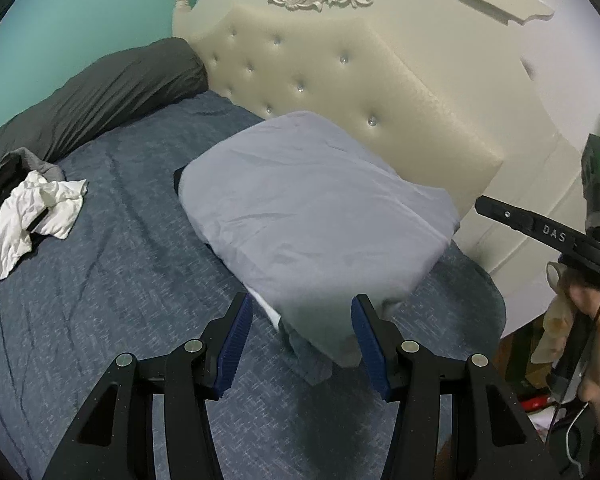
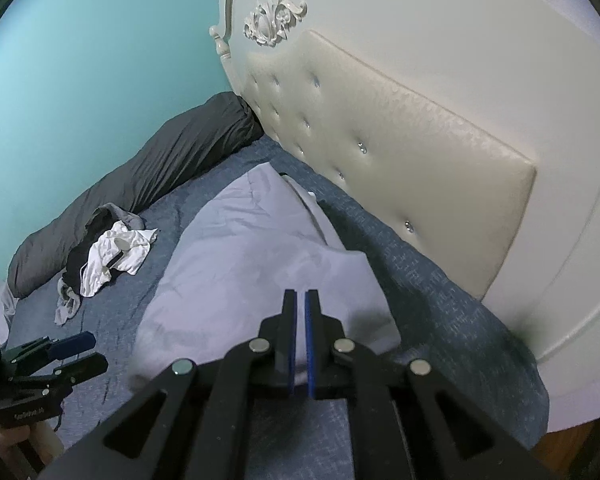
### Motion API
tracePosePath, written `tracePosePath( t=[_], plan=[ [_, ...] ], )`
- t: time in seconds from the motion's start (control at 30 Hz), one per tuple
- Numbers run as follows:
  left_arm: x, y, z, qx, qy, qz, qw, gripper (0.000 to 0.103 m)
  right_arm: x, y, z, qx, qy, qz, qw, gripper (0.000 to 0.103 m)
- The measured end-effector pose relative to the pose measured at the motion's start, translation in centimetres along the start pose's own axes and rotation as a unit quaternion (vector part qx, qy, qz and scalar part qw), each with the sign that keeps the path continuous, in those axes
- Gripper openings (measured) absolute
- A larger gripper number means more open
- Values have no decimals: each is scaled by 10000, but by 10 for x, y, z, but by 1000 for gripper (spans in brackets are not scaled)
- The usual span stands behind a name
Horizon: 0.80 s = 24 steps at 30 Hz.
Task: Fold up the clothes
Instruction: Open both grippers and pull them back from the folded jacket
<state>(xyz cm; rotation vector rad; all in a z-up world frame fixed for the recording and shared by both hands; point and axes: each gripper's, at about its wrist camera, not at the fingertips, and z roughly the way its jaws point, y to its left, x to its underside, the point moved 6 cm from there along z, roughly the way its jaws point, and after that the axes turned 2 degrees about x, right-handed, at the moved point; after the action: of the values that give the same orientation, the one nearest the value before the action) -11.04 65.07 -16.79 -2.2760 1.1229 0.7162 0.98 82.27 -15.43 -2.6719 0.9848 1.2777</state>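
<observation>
Left wrist view — folded pale-grey garment (image 1: 316,216), smooth, faintly creased, on bedspread (image 1: 112,280).

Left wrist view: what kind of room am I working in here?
A bedroom, most likely in a home. There is a bed with a blue bedspread, a tufted cream headboard against the wall, and a dark pillow beside loose clothes.

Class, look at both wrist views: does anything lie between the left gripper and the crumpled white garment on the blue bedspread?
Nothing visible does. The left gripper, jaws open, hangs over the folded lavender cloth; the white garment lies apart from it, across bare blue bedspread, beside the dark grey bolster.
</observation>
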Motion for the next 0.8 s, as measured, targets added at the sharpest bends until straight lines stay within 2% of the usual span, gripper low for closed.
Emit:
tracePosePath(
  t=[0.43, 0.53, 0.67, 0.8],
  plan=[
    [16, -12, -49, 6, -204, 42, 9998, 56, 25, 32, -54, 115, -180, -117, 9997, 8],
    [18, -13, -61, -20, -268, 49, 9996, 56, 31, 38, -65, 103, -223, -58, 9997, 12],
    [23, -11, -74, -56, -313, 37, 9995, 57, 40, 45, -78, 128, -266, -27, 9996, 25],
    [28, -11, -87, -88, -370, 72, 9993, 58, 46, 53, -90, 194, -310, -52, 9993, 30]
  ],
)
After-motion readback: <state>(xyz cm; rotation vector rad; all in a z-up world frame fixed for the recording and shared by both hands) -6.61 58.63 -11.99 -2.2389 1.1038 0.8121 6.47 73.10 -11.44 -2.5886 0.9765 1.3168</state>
